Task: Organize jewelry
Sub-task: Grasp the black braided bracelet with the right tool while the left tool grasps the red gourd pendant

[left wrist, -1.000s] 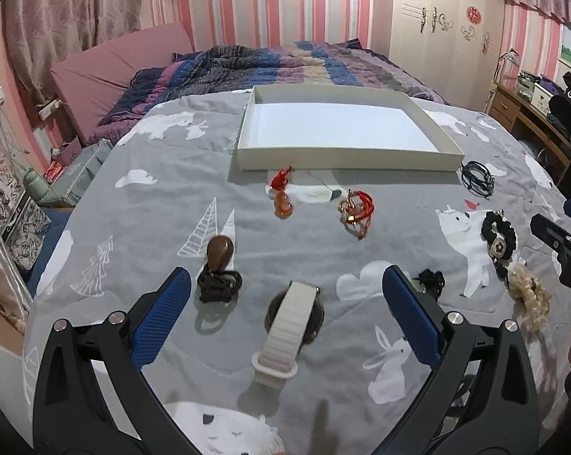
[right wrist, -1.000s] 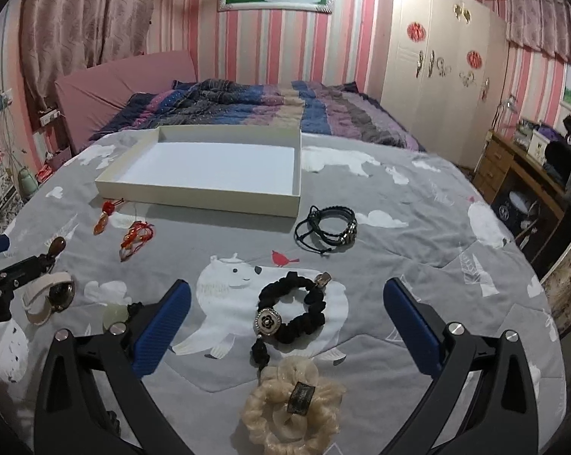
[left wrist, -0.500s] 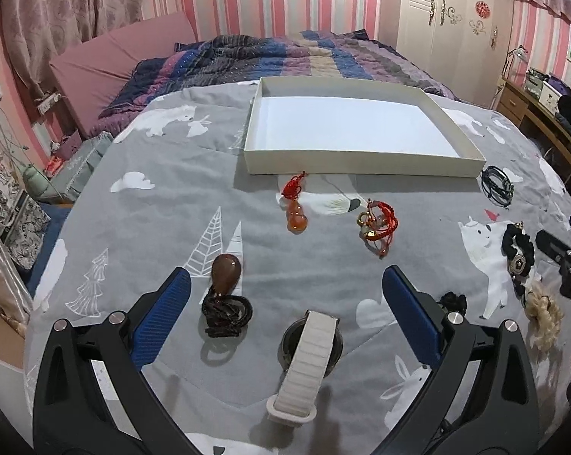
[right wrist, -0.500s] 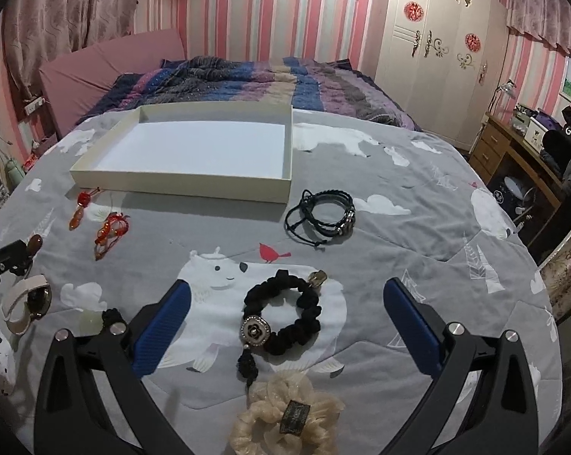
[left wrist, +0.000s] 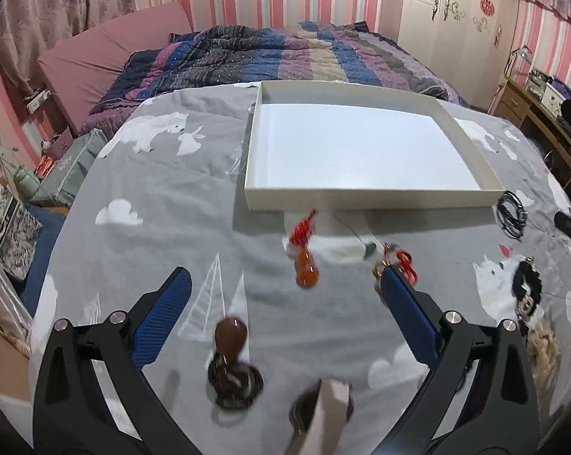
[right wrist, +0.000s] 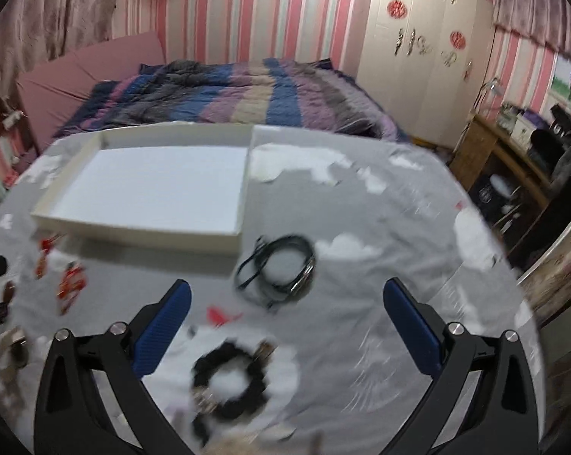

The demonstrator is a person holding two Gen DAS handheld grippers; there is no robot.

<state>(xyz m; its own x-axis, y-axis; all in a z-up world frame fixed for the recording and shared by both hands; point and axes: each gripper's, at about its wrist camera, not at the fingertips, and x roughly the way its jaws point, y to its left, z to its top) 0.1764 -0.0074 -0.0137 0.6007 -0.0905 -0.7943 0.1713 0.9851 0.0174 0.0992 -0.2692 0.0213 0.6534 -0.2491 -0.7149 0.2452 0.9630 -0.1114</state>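
A shallow white tray [left wrist: 361,197] [right wrist: 141,233] lies on the grey printed bedspread, with nothing in it. My left gripper [left wrist: 285,284] hangs open, and an orange gourd pendant with red cord [left wrist: 306,271] lies between its fingertips, a little ahead. A brown pendant on a dark cord [left wrist: 230,341] and a beige watch strap [left wrist: 323,413] lie nearer the camera. A red and gold charm [left wrist: 399,259] shows beside the right finger. My right gripper [right wrist: 285,295] is open over a black cord bracelet [right wrist: 281,269]. A black bead bracelet [right wrist: 228,383] lies closer to me.
A striped quilt [left wrist: 285,57] is bunched behind the tray. A wooden desk [right wrist: 512,159] with clutter stands at the right, a white wardrobe [right wrist: 418,57] beyond it. A cream scrunchie [left wrist: 543,352] lies at the right in the left view.
Both grippers have moved forward toward the tray. The watch strap and brown pendant slid down the left view, and the black cord bracelet now lies between the right fingers.
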